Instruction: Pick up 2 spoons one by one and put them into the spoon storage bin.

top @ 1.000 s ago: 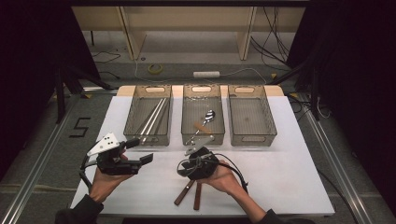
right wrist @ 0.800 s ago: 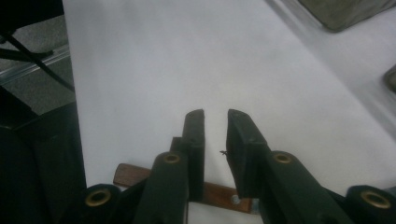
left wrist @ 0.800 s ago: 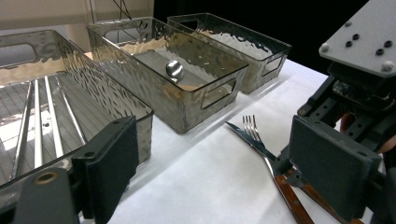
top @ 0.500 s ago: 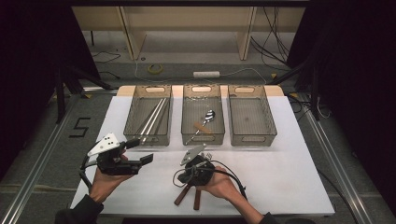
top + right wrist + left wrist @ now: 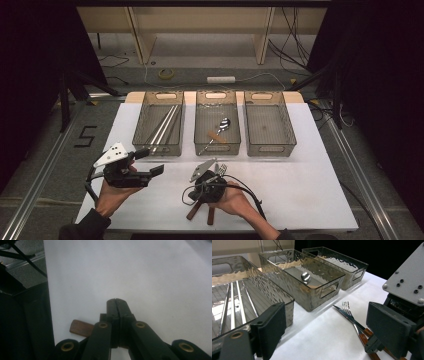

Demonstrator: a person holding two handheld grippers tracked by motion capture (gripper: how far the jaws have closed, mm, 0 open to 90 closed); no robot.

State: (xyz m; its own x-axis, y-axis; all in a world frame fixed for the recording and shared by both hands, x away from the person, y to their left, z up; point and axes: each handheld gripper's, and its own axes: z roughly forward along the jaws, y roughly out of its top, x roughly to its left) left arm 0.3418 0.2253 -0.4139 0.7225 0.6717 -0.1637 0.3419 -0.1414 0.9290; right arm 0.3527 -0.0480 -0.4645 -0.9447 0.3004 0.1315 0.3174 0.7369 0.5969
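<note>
The right claw sits over two wooden-handled pieces of cutlery at the near middle of the white surface, and the hand plus gripper body cover most of them from above. You just get the two brown handles poking out toward the near edge and the fork tines sticking out on the far side. In the left gripper view the fork and a knife blade lie side by side on the surface, handles running under the right gripper. In the right gripper view its jaws are pressed flat together; a handle end shows just left of them, and I can't tell if anything is actually pinched in there.

The left claw is spread wide with nothing in it, hovering near the left bin.

Three clear ribbed bins sit in a row at the far side. The left bin has long thin metal sticks, probably chopsticks. The middle bin holds a spoon lying across something small and tan that's too blurry to name. The right bin: can't see anything inside
</note>
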